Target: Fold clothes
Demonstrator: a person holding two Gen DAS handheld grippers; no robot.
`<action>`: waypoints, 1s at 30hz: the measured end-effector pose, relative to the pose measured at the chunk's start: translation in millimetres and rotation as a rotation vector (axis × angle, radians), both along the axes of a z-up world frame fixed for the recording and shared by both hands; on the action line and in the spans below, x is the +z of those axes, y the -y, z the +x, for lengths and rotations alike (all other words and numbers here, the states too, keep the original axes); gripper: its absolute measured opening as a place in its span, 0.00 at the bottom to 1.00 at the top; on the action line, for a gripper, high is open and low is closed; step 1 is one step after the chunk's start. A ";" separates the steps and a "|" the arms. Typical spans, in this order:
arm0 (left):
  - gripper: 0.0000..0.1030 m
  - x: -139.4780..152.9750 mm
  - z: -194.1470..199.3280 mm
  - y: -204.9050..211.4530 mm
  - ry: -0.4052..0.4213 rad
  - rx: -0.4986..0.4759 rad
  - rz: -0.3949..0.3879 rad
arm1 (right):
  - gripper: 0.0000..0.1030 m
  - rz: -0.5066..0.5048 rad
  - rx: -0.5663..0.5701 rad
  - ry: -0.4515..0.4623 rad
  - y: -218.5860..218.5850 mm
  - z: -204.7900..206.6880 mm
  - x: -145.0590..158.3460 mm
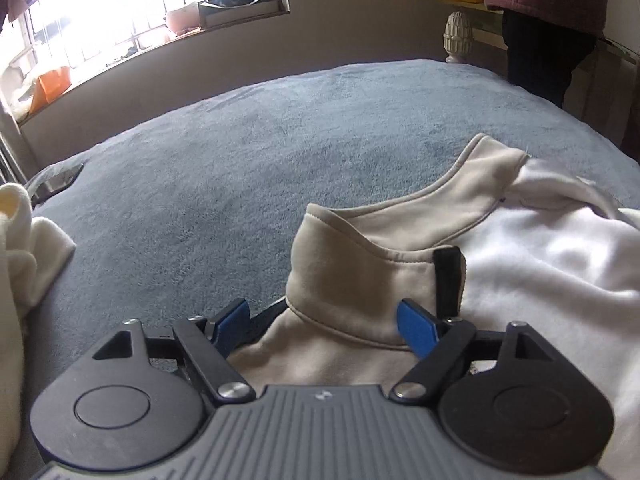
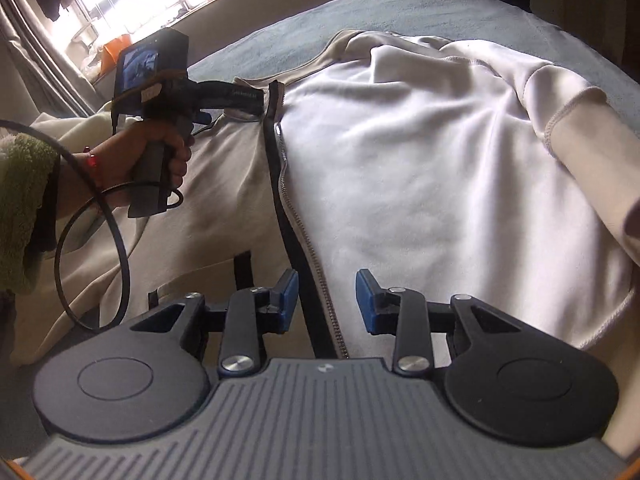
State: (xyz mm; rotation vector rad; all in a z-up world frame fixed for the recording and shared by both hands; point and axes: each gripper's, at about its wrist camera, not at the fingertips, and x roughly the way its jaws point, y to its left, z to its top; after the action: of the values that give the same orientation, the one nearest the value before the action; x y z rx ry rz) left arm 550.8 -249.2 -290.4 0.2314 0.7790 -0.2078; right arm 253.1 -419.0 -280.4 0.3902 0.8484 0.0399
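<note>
A beige zip jacket (image 2: pixel 420 168) lies spread on a bed covered by a blue-grey blanket (image 1: pixel 240 152), its collar (image 1: pixel 360 272) toward the bed's far edge and its hem nearest the right camera. One front panel is turned back, showing the white lining. The zip (image 2: pixel 296 224) runs down the middle.

The left gripper (image 1: pixel 324 320) hangs over the collar with its jaws wide apart, the blue pads (image 1: pixel 416 328) either side of the fabric and not pressing it. The hand (image 2: pixel 160 160) holding it shows in the right view.

The right gripper (image 2: pixel 326 300) hovers above the zip near the hem, jaws part open, nothing gripped.

A cream cloth (image 1: pixel 24 240) lies at the bed's left edge.
</note>
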 end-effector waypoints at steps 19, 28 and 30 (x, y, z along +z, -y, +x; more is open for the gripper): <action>0.80 83.8 -100.6 -108.3 0.030 0.040 -0.184 | 0.07 -0.105 0.121 -0.002 -8.8 87.8 31.0; 0.74 51.6 -94.4 -78.0 -0.119 -0.187 -0.233 | 0.07 -0.091 -0.077 -0.138 -13.0 58.8 41.7; 0.74 52.2 -96.1 -73.0 -0.158 -0.247 -0.218 | 0.09 -0.080 -0.152 -0.191 -7.8 33.1 52.1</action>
State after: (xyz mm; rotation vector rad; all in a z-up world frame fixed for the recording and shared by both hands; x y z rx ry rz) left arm 454.7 -176.3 -238.1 0.1050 0.8768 -0.5467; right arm 286.2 -411.2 -228.3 0.3868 1.0032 -0.1743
